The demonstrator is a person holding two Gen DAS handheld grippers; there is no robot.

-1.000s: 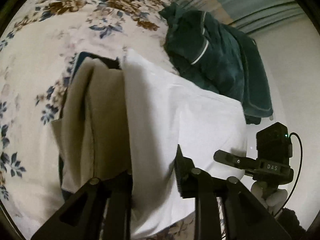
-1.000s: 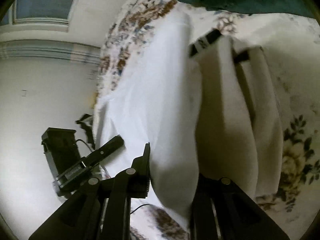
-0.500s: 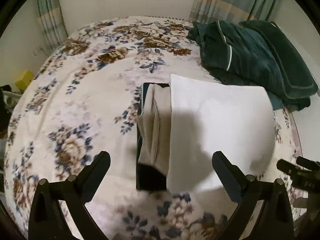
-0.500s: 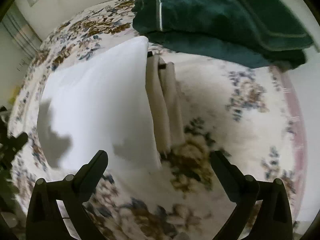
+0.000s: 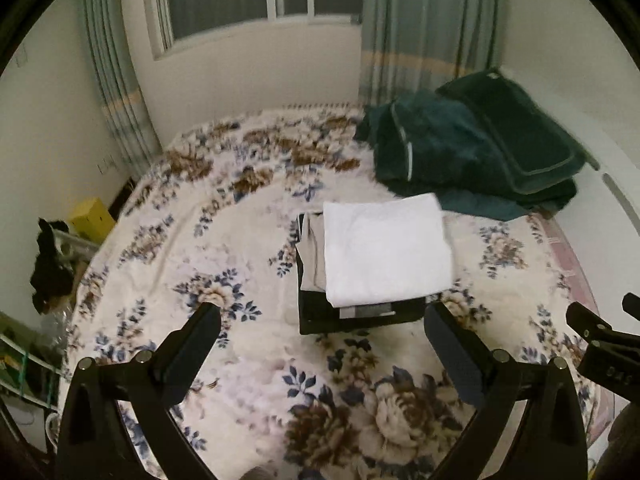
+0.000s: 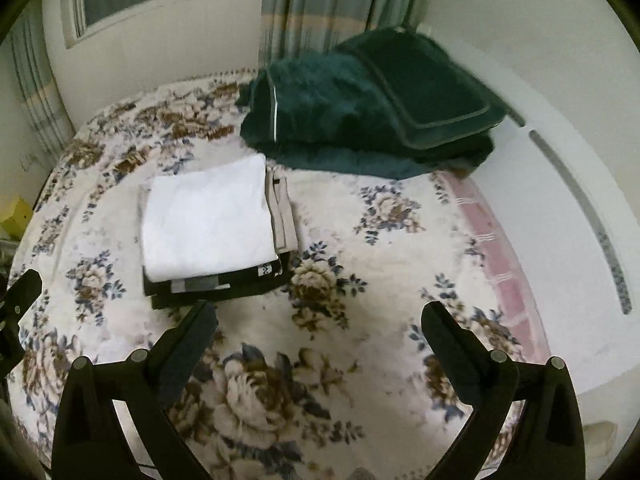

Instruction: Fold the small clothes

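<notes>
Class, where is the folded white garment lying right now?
In both views, the white garment tops a stack of folded clothes on the floral bedspread, near the green blanket.

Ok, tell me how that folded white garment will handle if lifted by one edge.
The white garment is probably floppy: thin folded cloth, likely to unfold. It looks light. Lying loose atop the stack, it would probably slide if pushed.

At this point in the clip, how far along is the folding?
Done: the white garment lies folded on top of the stack, over a beige piece and dark clothes. In hand: nothing; the left gripper and right gripper are open, clear of the stack. Left: no unfolded small clothes show, only the green blanket.
</notes>
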